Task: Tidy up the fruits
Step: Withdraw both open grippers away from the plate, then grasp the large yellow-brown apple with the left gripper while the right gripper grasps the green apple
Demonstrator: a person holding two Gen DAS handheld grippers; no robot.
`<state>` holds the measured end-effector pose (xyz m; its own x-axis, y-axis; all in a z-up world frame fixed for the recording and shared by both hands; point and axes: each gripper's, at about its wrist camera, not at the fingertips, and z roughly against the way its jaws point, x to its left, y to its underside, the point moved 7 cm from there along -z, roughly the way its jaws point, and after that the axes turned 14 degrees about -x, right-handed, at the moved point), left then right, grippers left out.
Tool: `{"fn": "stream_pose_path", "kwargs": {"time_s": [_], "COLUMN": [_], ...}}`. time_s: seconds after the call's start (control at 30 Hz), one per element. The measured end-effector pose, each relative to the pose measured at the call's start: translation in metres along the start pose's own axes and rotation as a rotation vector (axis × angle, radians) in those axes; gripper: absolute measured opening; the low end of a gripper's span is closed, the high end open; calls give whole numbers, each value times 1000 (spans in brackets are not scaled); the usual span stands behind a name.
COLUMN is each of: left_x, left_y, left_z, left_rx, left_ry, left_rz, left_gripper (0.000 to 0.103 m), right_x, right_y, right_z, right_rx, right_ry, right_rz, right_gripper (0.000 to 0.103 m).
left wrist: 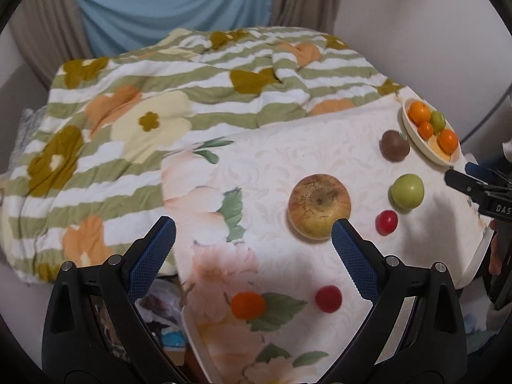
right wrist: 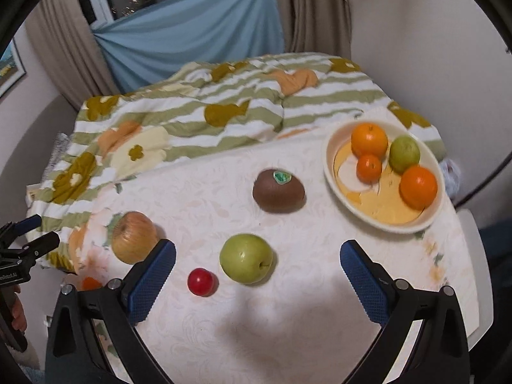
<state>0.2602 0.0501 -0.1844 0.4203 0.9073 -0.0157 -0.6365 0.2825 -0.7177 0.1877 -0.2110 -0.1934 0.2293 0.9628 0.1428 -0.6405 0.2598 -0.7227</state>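
Holding four fruits — bowl, six loose

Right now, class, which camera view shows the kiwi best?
The right wrist view: the kiwi sits near centre, large, its green sticker visible. The left wrist view shows it small and blurred beside the bowl.

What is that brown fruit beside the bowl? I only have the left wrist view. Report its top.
Observer: It is a kiwi with a green sticker on top, lying apart from the bowl.
Operator: Report the right hand-held gripper.
Observer: The right hand-held gripper is open and empty, with the green apple just ahead of its fingers.
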Motion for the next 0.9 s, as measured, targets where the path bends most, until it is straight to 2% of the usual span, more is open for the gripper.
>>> {"fn": "stream_pose_path", "kwargs": {"time_s": [0.17,0.37,0.57,0.77,0.9], "left_x": [-20,-49,-62,-62,-67], "left_y": [3,10,19,24,29], "left_z": [-22,-52,-76,-92,-100], "left_rx": [-28,5,57,101,129], "left_ry": [57,113,170,189,207], "left_rz": [-75,-146,-148,-77,-74], "left_gripper": [103,103,103,103,103], "right_x": [5,5,1,2,3], "right_y": [16,30,42,47,50], "right_z": [-21,-39,-49,-56,-60], "right_rx": [36,59,92,111,116], "right_ry": [43,77,98,81,87], "right_rz": [-10,-38,-65,-69,-75], "right_gripper": [102,102,102,94,92]}}
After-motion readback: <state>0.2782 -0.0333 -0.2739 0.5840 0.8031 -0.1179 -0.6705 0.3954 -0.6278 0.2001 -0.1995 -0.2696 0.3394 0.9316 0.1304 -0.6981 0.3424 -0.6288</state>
